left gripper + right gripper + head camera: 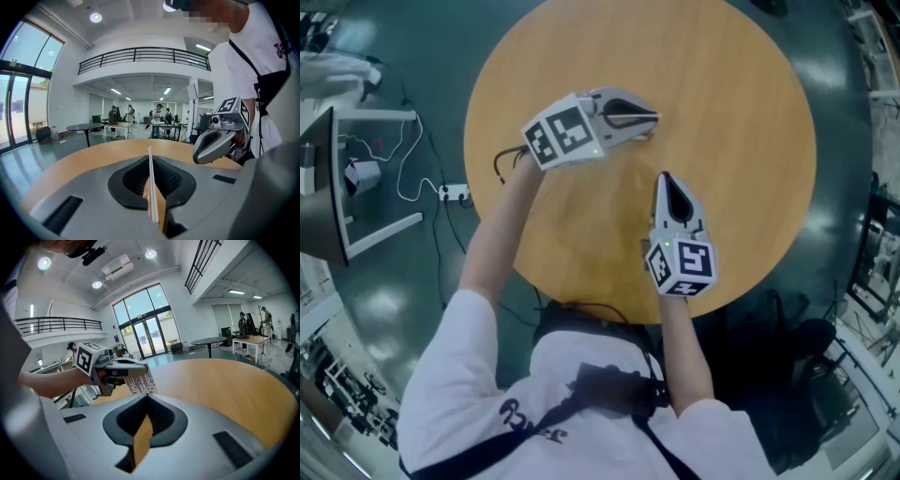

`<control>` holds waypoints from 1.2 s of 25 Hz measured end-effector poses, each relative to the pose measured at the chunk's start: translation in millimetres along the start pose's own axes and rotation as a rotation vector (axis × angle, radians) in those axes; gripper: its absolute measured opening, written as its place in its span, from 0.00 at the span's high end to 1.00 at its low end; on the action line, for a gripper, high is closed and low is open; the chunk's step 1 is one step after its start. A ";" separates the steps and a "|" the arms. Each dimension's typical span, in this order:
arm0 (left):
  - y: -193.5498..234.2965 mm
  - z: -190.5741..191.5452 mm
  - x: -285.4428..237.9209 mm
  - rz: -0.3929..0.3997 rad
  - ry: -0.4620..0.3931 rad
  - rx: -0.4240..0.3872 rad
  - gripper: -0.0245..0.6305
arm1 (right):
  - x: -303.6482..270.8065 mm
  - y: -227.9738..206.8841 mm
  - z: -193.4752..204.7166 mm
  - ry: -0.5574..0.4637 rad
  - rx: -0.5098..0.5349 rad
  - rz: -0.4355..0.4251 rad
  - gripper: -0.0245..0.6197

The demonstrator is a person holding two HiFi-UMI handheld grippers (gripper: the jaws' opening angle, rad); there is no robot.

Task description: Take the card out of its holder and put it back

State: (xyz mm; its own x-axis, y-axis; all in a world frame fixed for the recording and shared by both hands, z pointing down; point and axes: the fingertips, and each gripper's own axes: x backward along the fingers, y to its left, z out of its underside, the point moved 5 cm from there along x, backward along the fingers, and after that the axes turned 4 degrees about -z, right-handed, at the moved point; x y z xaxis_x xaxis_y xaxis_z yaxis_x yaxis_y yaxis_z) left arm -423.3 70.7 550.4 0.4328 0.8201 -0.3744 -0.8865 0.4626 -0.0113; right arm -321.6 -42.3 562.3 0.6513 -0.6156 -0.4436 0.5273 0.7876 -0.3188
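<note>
My left claw (pixel 651 118) is pinched shut on the card (pixel 139 381), holding it by its upper edge so the printed face hangs free below the jaws over the far part of the surface (pixel 731 122); I judge this leaves its lower edge clear to slide into something. My right claw (pixel 664 180) sits nearer, jaws together with nothing between them. I can make out no holder anywhere, so I cannot tell whether the card is sleeved or bare.

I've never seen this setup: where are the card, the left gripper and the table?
card (pixel 141 384), right gripper view, its printed face.
left gripper (pixel 652 117), head view, between its fingertips.
table (pixel 741 141), head view, bare wooden top.
</note>
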 end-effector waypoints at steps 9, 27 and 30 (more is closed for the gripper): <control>-0.9 14.1 -13.5 0.044 -0.007 0.008 0.92 | -2.1 -3.1 5.9 0.017 -0.010 0.017 0.93; -4.5 49.9 -31.1 0.017 0.049 0.045 0.92 | 3.1 -6.3 8.7 0.025 0.009 0.015 0.93; 0.2 52.0 -29.3 -0.044 0.023 0.066 0.91 | 6.8 -4.8 9.0 0.025 0.022 0.013 0.93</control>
State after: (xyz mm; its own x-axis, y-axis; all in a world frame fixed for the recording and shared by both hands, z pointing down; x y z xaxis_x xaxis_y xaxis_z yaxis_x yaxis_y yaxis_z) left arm -427.6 64.3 609.6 0.4668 0.7909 -0.3958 -0.8536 0.5200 0.0322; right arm -314.9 -50.5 568.3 0.6446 -0.6041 -0.4685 0.5308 0.7947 -0.2944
